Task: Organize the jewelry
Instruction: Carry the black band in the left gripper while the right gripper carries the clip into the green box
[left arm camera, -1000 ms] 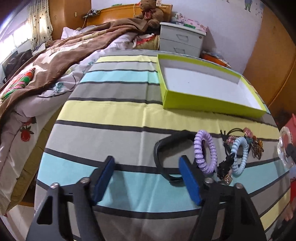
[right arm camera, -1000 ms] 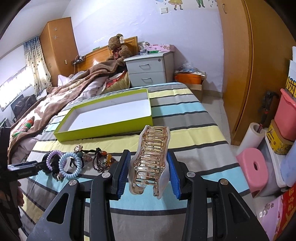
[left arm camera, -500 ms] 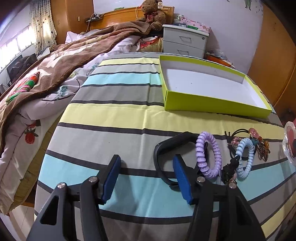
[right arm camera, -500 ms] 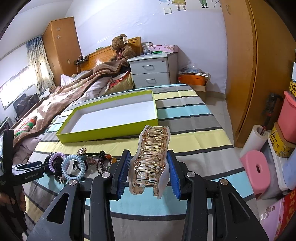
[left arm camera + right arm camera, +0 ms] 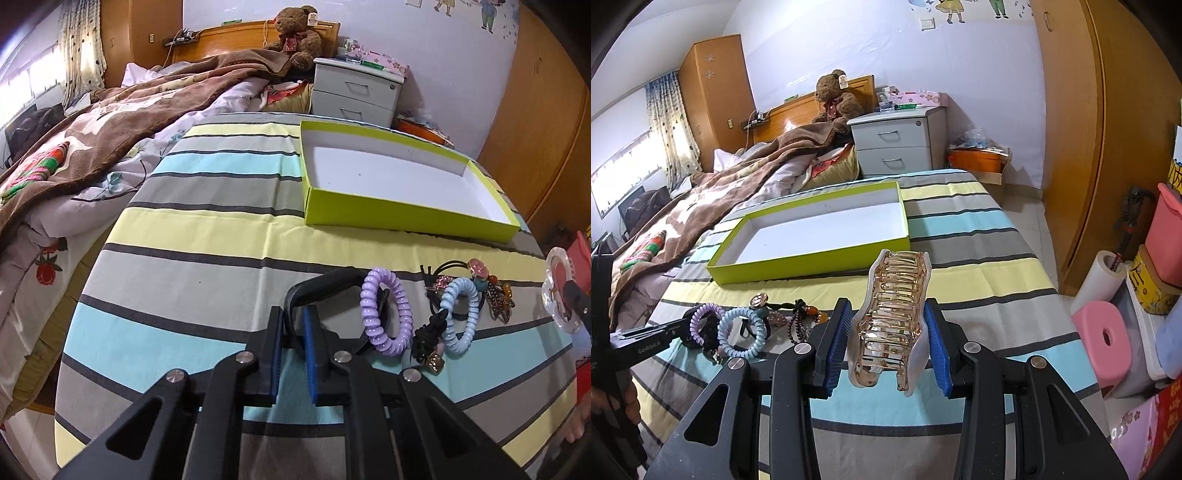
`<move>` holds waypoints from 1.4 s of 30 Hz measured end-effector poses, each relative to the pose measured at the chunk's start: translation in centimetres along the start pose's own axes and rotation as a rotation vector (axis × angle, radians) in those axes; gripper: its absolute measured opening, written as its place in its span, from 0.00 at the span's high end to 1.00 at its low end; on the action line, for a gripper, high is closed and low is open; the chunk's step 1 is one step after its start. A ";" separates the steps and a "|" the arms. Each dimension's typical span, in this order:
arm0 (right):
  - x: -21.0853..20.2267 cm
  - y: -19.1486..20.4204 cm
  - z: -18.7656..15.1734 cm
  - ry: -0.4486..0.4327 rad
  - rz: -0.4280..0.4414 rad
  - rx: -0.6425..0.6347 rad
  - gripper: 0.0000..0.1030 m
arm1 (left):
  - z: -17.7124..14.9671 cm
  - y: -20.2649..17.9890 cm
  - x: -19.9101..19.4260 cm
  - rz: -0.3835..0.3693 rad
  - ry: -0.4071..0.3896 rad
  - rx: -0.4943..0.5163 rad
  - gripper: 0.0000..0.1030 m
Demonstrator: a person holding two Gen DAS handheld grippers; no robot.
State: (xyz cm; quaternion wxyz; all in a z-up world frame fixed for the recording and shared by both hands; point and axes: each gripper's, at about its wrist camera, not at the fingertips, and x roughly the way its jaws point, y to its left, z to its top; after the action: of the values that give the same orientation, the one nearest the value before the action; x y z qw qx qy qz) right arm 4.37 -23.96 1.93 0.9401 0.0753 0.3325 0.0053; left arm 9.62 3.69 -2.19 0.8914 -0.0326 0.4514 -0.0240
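Left wrist view: my left gripper (image 5: 293, 320) was clamped on the near-left rim of the black bangle (image 5: 324, 285), which lay on the striped bedspread (image 5: 192, 266). Purple coil tie (image 5: 386, 312) and blue coil tie (image 5: 461, 317) just right of it. Green box (image 5: 399, 212) farther off.

Right wrist view: my right gripper (image 5: 888, 321) pinched the gold claw clip (image 5: 892, 314), lifted off the bedspread, green box beyond.
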 end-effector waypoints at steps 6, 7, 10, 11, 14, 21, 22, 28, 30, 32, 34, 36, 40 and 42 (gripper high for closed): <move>-0.4 0.1 0.1 -0.009 0.000 -0.002 0.60 | 0.3 0.3 -1.1 -0.011 -0.030 -0.008 0.90; -0.5 0.2 0.2 -0.012 0.000 -0.004 0.60 | 0.4 0.3 -1.3 -0.015 -0.035 -0.009 0.90; -0.8 0.3 0.4 -0.023 0.001 -0.008 0.60 | 0.7 0.6 -2.0 -0.010 -0.053 -0.014 0.93; -0.9 0.4 0.5 -0.028 0.002 -0.010 0.60 | 0.8 0.8 -2.3 -0.007 -0.060 -0.018 0.93; -1.2 0.5 0.6 -0.036 0.005 -0.010 0.60 | 1.2 1.3 -2.8 0.003 -0.074 -0.024 0.93; -1.0 0.6 0.4 -0.029 0.006 -0.013 0.60 | 0.9 1.9 -0.7 -0.027 -0.021 -0.017 0.92; -1.0 0.6 0.4 -0.028 0.005 -0.012 0.60 | 0.9 1.8 -0.5 -0.030 -0.026 -0.006 0.91; -0.8 0.6 0.6 -0.027 -0.001 -0.010 0.60 | 0.8 0.5 0.7 -0.038 0.011 0.078 0.66; -0.6 0.6 0.6 -0.023 -0.001 -0.011 0.60 | 0.8 0.0 0.8 -0.038 0.007 0.111 0.60; -0.4 0.6 0.7 -0.018 0.001 -0.013 0.60 | 1.0 -0.4 1.4 -0.034 0.020 0.145 0.54; -0.4 0.7 0.6 -0.017 -0.001 -0.013 0.60 | 1.2 -0.8 1.7 -0.017 0.016 0.171 0.52; -0.3 0.7 0.6 -0.016 -0.002 -0.011 0.60 | 1.4 -1.2 2.0 -0.019 0.005 0.202 0.47; -0.1 0.8 0.8 -0.012 0.000 -0.018 0.60 | 1.8 -0.8 2.5 -0.044 -0.007 0.189 0.43; -0.2 0.9 0.7 -0.014 0.000 -0.020 0.60 | 2.0 -0.7 2.6 -0.037 -0.016 0.188 0.44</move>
State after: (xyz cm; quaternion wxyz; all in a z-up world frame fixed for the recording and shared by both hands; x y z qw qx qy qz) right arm 4.74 -23.19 2.73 0.9430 0.0660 0.3260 0.0079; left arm 12.73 2.84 -3.07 0.8934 0.0426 0.4395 -0.0824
